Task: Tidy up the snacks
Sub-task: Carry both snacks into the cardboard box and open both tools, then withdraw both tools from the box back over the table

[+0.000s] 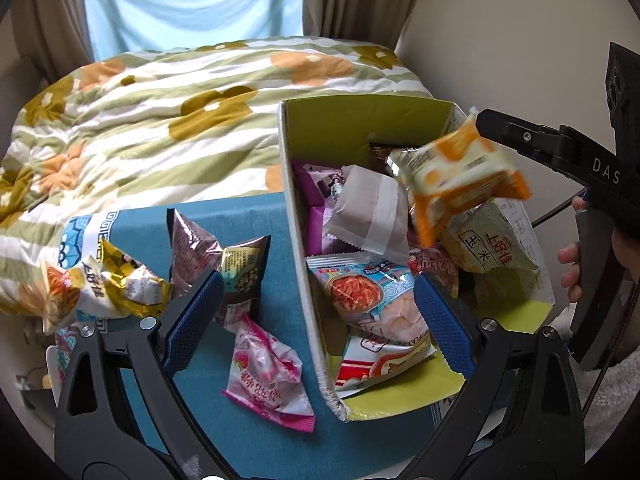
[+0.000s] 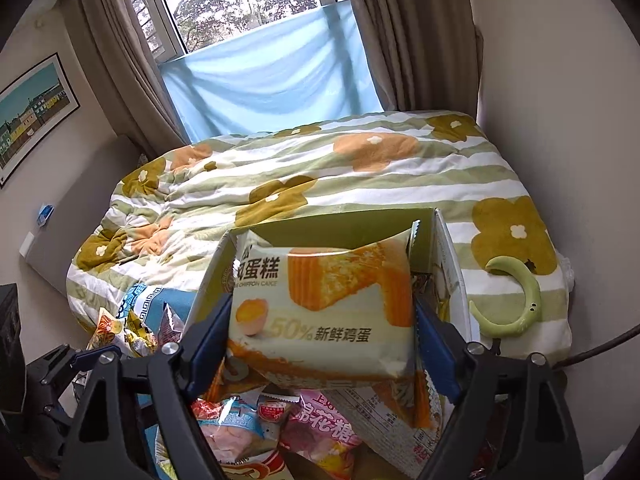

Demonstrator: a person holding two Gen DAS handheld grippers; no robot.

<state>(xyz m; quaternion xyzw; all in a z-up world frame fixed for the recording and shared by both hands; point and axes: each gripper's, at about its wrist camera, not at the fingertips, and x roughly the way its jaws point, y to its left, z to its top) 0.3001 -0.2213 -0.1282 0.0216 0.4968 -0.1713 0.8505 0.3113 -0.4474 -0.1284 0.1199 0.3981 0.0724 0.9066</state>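
Two tools: both have their blue pads standing wide apart.
Right tool (image 2: pixel 322 320): its pads flank an orange-and-cream plastic chiffon-cake packet (image 2: pixel 320 304) without visibly pressing it. In the left wrist view the packet is blurred at the tool's tip, so it looks loose, not clamped.
Left tool (image 1: pixel 318 320): empty, astride the near-left wall of the green-lined white cardboard box (image 1: pixel 360 120), with one pad inside and one outside.
Cake packet: above the box's open top, over the snacks already heaped inside.
Handling: light, puffed with air, slick film over soft sponge. A hard squeeze would likely crush it. The flat faces or the crimped end seal are probably the safest hold.
Inside the box: purple, white, green and shrimp-print packets, piled unevenly.
Left of the box: a pink crinkled strawberry-print packet (image 1: pixel 268 376), brown foil packets (image 1: pixel 192 240) and gold-and-white packets (image 1: pixel 112 280) lie on the blue cloth tabletop (image 1: pixel 152 224).
These packets: likely light and slippery too. Pinching across the belly should grip better than the edges.
Beyond the box: a bed with a flower-print quilt (image 1: pixel 160 120).
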